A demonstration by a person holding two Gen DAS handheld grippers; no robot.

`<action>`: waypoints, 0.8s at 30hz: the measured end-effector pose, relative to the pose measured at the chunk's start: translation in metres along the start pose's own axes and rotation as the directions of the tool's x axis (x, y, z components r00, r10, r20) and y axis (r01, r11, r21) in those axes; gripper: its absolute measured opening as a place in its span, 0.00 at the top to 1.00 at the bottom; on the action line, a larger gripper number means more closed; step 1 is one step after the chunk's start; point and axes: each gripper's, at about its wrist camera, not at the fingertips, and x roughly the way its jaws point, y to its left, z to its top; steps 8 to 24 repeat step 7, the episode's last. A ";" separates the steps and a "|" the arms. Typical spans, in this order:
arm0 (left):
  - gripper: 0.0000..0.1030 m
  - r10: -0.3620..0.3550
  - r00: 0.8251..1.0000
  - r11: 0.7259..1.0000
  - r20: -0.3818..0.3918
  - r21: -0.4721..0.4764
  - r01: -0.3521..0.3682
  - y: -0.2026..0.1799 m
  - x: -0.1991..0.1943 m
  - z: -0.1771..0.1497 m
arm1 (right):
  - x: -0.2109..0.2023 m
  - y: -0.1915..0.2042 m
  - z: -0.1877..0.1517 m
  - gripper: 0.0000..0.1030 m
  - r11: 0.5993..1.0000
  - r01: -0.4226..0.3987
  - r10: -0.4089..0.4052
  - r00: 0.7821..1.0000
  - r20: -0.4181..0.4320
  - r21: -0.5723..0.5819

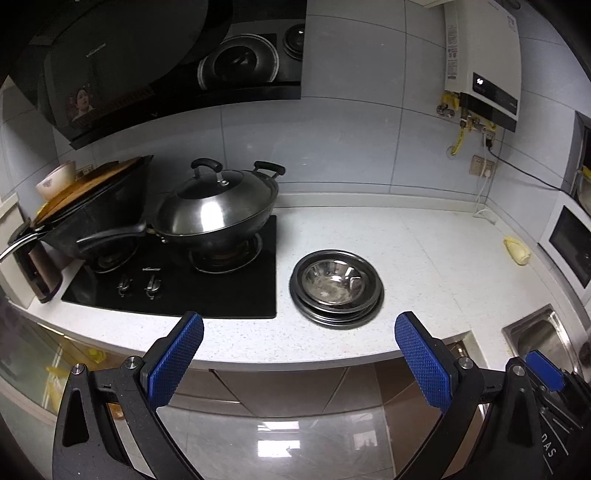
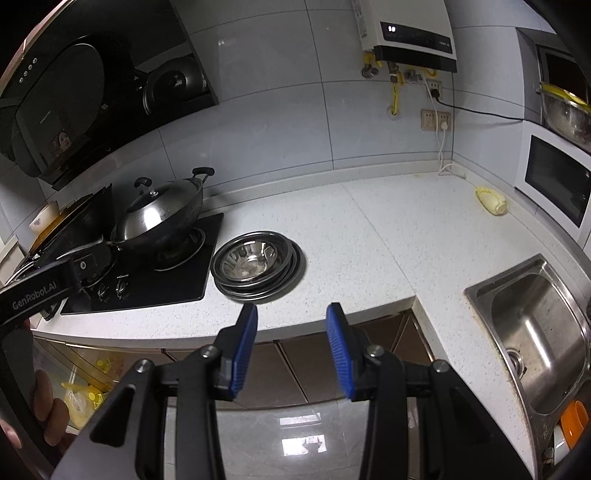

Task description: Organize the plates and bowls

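A stack of steel plates (image 1: 337,312) with a steel bowl (image 1: 334,282) nested on top sits on the white counter just right of the hob. It also shows in the right wrist view, plates (image 2: 258,286) and bowl (image 2: 248,260). My left gripper (image 1: 299,356) is open and empty, held back in front of the counter edge, below the stack. My right gripper (image 2: 291,345) is open and empty, also in front of the counter edge, just below and right of the stack. Its blue pad shows at the left wrist view's lower right (image 1: 546,370).
A black gas hob (image 1: 177,280) carries a lidded wok (image 1: 218,210) and a black pan (image 1: 99,218). A steel sink (image 2: 535,328) lies at the right. A yellow object (image 2: 491,200) and a white microwave (image 2: 557,181) stand at the far right. A water heater (image 2: 410,33) hangs on the wall.
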 end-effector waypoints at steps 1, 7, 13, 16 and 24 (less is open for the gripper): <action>0.01 -0.004 1.000 1.000 0.004 -0.003 0.004 0.000 -0.001 0.001 | -0.001 -0.001 0.000 0.64 1.000 0.003 -0.003 1.000 0.002 0.001; 0.01 -0.009 0.999 1.000 0.039 0.016 0.008 -0.001 -0.006 0.001 | -0.004 -0.004 0.003 0.64 1.000 0.017 -0.017 1.000 0.018 0.012; 0.01 -0.009 0.999 1.000 0.039 0.016 0.008 -0.001 -0.006 0.001 | -0.004 -0.004 0.003 0.64 1.000 0.017 -0.017 1.000 0.018 0.012; 0.01 -0.009 0.999 1.000 0.039 0.016 0.008 -0.001 -0.006 0.001 | -0.004 -0.004 0.003 0.64 1.000 0.017 -0.017 1.000 0.018 0.012; 0.01 -0.009 0.999 1.000 0.039 0.016 0.008 -0.001 -0.006 0.001 | -0.004 -0.004 0.003 0.64 1.000 0.017 -0.017 1.000 0.018 0.012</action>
